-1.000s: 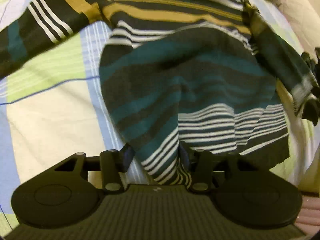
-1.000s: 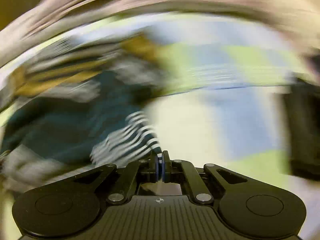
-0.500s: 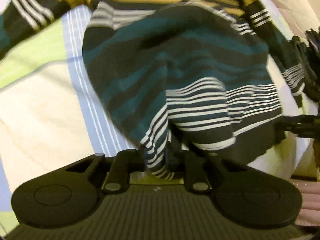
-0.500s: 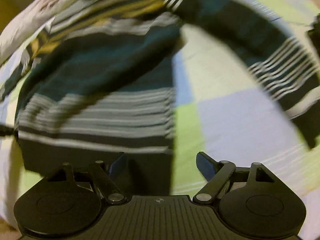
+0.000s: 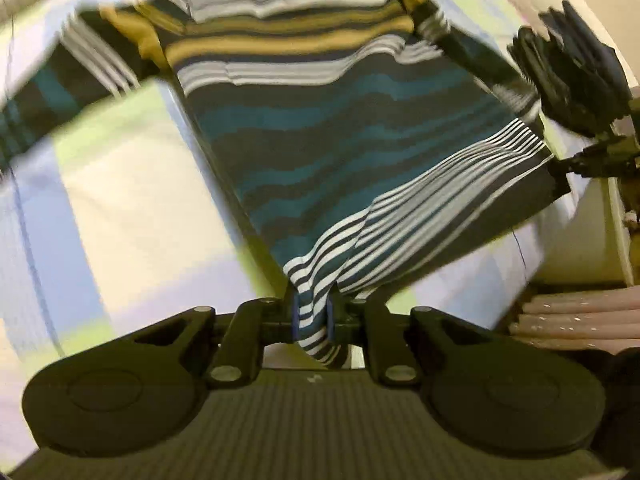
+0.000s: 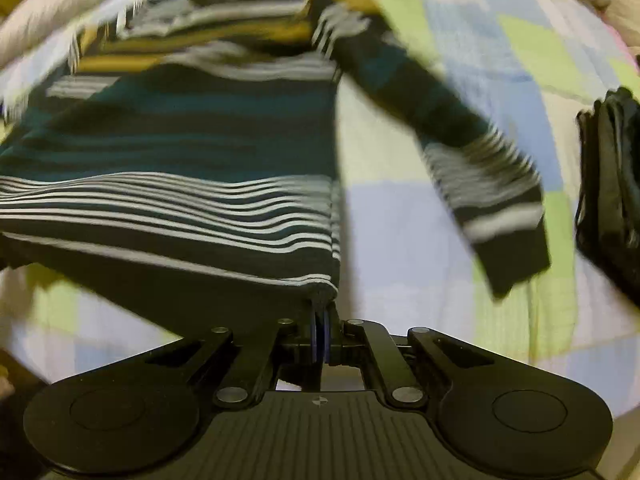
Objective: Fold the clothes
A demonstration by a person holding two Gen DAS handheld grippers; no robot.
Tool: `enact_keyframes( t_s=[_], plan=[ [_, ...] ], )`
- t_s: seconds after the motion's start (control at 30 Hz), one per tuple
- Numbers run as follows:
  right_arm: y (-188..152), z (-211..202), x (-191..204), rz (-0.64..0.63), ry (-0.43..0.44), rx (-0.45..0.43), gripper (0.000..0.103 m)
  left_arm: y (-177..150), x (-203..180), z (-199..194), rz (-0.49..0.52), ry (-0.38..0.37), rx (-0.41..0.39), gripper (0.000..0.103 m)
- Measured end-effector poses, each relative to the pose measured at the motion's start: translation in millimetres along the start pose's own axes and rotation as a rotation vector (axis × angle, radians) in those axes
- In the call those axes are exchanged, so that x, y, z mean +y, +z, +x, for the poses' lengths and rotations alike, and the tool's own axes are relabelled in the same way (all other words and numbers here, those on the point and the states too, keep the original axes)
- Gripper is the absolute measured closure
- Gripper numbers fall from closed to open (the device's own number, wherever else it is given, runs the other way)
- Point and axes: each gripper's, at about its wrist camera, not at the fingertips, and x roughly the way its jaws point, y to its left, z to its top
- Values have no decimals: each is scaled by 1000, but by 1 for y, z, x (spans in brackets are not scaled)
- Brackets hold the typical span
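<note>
Both hem corners of sweater (image 5: 344, 152) clamped: left gripper (image 5: 312, 316), right gripper (image 6: 320, 330). Keep hem taut, lift evenly toward collar, upper frame.

**Checked bed, two loads**

A bed sheet (image 6: 404, 240) in pale blue, lime and cream squares carries the striped sweater (image 6: 168, 128) (its hem end raised off the cloth). A dark folded pile (image 6: 612, 184) lies near the sheet's edge.
</note>
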Motion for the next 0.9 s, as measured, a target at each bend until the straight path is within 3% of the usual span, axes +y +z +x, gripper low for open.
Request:
enact_keyframes(
  t_s=[0.13,0.27,0.4,0.57,0.6,0.63,0.67,0.77,0.83,0.9],
  plan=[
    [-36,11,13,31,-14,72,102,-39,6,24,-57,-33,75,94],
    [-61,17,20,91,-33,116,102,-48,18,28,-82,-66,82,93],
    [-56,21,28,78,-85,137,102,-47,23,22,-53,-81,100,88],
    [-30,12,40,39,-219,102,99,-48,55,6,-41,8,80,87],
    [-22,8,45,34,-224,83,81,-46,64,1,-43,29,71,86],
    [-14,4,49,30,-225,62,49,-43,74,-5,-46,55,55,82],
    [-4,2,55,22,-216,39,38,-39,85,-11,-48,85,35,77],
    [28,0,76,-10,-179,-24,36,-27,118,-30,-55,187,-30,69],
    [52,6,96,-46,-136,-48,36,-19,139,-41,-59,285,-82,61],
    [73,14,120,-86,-83,-70,36,-9,159,-47,-8,414,-107,60]
  ],
)
